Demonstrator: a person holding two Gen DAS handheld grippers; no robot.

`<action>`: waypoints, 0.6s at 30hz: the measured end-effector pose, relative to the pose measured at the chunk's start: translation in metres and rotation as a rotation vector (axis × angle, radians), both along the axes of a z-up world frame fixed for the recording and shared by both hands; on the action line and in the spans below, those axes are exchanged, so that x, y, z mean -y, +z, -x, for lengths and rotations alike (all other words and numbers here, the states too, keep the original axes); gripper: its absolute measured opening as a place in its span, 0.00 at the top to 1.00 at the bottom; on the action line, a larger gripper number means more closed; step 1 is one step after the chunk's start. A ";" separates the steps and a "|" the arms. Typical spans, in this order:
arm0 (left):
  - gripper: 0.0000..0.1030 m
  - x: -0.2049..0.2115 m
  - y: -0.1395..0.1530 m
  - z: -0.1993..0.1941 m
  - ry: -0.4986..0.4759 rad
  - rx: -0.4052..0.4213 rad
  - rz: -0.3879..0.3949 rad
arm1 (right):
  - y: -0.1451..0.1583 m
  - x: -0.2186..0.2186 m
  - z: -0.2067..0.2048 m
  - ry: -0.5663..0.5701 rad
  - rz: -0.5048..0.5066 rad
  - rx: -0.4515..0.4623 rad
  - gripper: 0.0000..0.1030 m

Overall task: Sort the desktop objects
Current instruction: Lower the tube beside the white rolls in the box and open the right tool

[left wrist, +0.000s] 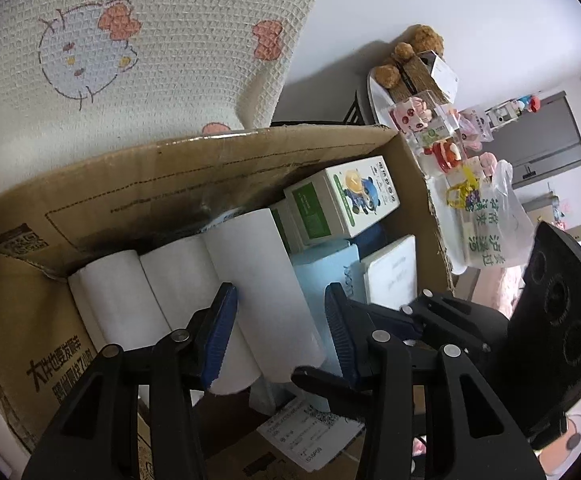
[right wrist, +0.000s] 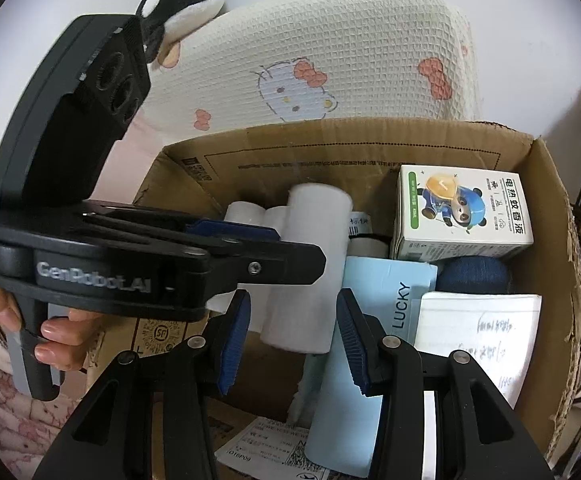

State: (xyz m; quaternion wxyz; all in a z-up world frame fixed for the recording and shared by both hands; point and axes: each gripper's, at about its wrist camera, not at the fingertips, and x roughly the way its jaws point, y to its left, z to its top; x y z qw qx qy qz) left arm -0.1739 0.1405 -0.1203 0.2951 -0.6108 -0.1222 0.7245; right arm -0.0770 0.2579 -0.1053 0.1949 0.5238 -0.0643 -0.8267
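Blue-padded fingers frame both views, each pair spread wide with nothing between the pads. The left gripper (left wrist: pixel 280 332) hangs at the near edge of the cardboard box (left wrist: pixel 138 184), its fingers on either side of the tallest paper roll (left wrist: pixel 266 300) without clearly touching it; whether a pad brushes the roll cannot be told. The right gripper (right wrist: pixel 292 340) hovers over the same box, above the light blue "LUCKY" box (right wrist: pixel 374 320), whose near end is cut off behind the right finger. In the right wrist view the left gripper crosses from the left side, seen edge-on, with the person's hand (right wrist: pixel 56 332) around its handle; its fingertips are hard to separate from that angle.

Inside the box, two shorter rolls (left wrist: pixel 138 292) lie beside the tall one. A white notebook (right wrist: pixel 478 336) with faint handwriting leans at the right wall, partly covering a dark blue round thing (right wrist: pixel 474 274) that cannot be identified. Behind it sits the panda-printed carton (right wrist: pixel 462 208). A printed label (left wrist: pixel 310 428) lies low at the box's front, partly hidden.

Beyond the box rises a waffle-weave cushion (right wrist: pixel 350 52) with a cat print, an orca plush (right wrist: pixel 178 0) at its top. A cluttered shelf (left wrist: pixel 442 128) stands further right, its small items too blurred to name.
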 end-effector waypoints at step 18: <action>0.77 -0.002 0.000 -0.009 -0.029 -0.131 0.097 | -0.013 0.005 0.023 -0.004 -0.059 0.035 0.75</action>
